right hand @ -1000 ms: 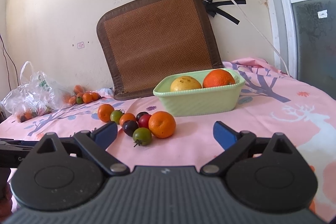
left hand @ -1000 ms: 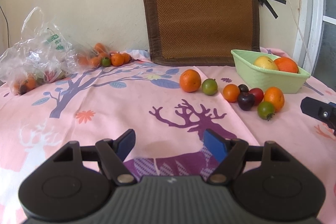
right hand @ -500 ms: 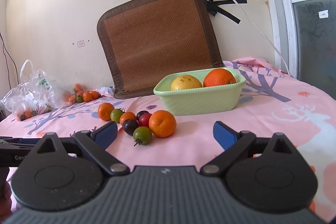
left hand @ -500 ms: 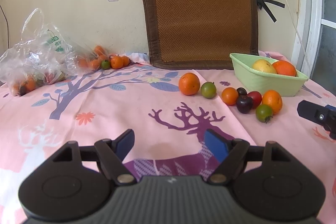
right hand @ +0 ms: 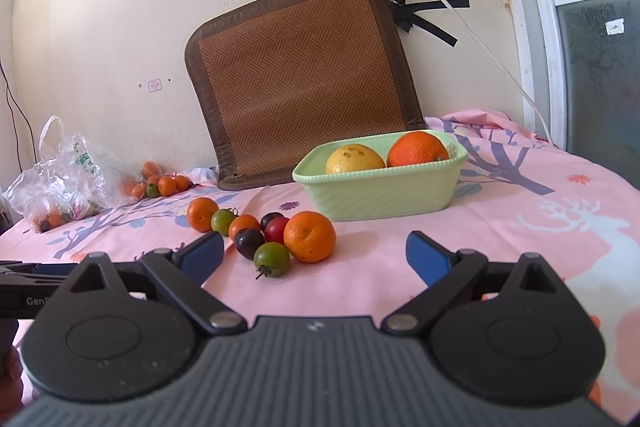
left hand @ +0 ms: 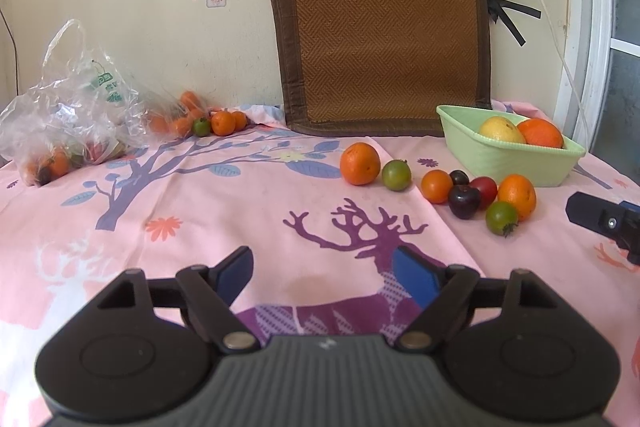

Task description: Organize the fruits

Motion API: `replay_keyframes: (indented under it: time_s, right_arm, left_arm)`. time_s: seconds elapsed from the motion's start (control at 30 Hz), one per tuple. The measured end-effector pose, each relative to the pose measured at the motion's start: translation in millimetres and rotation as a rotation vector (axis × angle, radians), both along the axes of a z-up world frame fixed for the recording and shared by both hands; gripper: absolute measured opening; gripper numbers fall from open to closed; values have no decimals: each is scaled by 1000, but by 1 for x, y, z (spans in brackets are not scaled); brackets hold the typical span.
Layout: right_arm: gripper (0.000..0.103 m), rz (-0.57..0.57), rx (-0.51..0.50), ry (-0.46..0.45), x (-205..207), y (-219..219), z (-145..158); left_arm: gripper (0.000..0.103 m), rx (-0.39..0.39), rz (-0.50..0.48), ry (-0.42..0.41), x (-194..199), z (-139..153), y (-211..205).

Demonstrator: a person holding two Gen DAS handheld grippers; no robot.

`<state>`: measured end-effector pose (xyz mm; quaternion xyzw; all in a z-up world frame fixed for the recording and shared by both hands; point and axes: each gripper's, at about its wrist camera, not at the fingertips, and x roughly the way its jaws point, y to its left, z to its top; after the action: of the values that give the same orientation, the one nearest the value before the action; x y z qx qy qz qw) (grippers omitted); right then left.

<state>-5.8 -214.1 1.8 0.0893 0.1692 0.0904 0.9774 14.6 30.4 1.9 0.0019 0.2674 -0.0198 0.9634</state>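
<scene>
Loose round fruits, smooth and glossy, cluster on the pink printed cloth just beside the ribbed green plastic basket, which holds a dimpled orange and a yellow fruit. Left tongs have just been opening, nothing between them; right tongs gape empty. A crinkled clear bag lies well apart.

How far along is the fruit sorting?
Barely begun. Done: a yellow fruit and an orange sit in the green basket. In hand: nothing; the left gripper, jaws just opening, and the right gripper are open and empty. Left: the loose fruit cluster on the cloth.
</scene>
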Motion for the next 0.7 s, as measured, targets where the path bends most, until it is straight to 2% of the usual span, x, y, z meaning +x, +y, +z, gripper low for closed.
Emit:
replay_keyframes:
  time_s: [0.7]
  right_arm:
    - [99,-1,1,0,0,-1,0]
  left_arm:
    - [81,1,0,2,0,0,-1]
